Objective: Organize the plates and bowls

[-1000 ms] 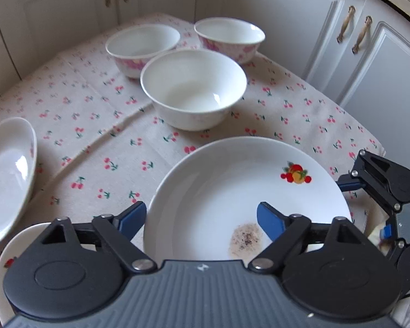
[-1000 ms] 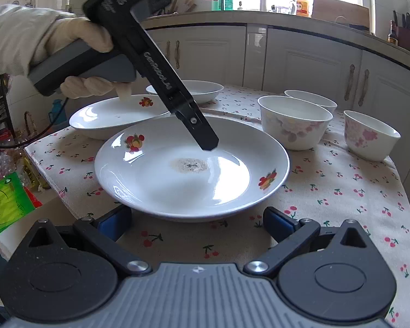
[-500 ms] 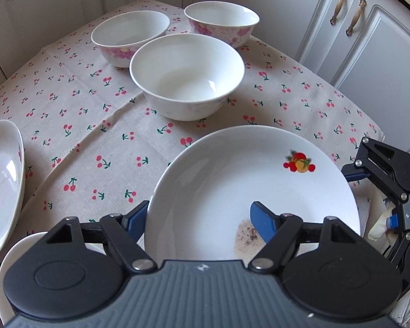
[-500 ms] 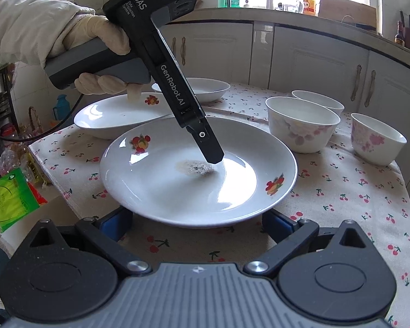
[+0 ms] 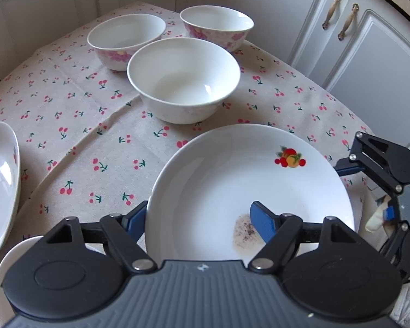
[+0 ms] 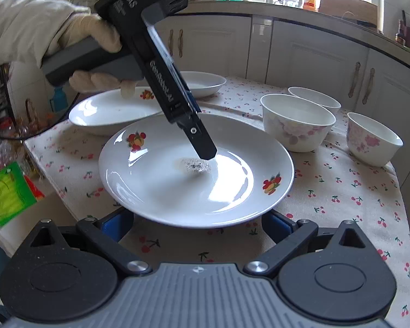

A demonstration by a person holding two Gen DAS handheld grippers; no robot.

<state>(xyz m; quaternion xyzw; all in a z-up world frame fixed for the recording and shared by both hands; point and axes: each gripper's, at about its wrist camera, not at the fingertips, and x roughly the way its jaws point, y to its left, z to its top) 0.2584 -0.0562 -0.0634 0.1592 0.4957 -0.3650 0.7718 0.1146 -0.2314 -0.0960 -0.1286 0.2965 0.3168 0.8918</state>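
Nearest the lens, the right gripper [image 6: 196,227] waits with jaws spread and nothing between them, just short of the near rim of a fruit-printed plate [image 6: 232,191] on the cherry-cloth counter [image 6: 341,191]. The plate carries a gritty brown smear [image 6: 195,165] at its centre. The left gripper [image 5: 199,221], held in a gloved hand [image 6: 95,41], has just been closing its jaws across the plate's far rim, one pad outside the edge and one down beside the smear, and appears to pinch it. The sorting looks barely begun: this plate seems not yet lifted, a second fruit-printed plate [image 6: 109,109] sits just behind it, and a plain shallow dish [image 6: 205,82] lies beyond that, none of them stacked. Three bowls, one near [image 6: 295,120], one to the right [image 6: 371,139] and one behind [image 6: 314,98], stand singly, not nested. "DAS" reads on the left gripper's body and what looks like "GenRobot.AI" runs down its arm. Print on a green packet [image 6: 5,191] at the edge is too small to read.
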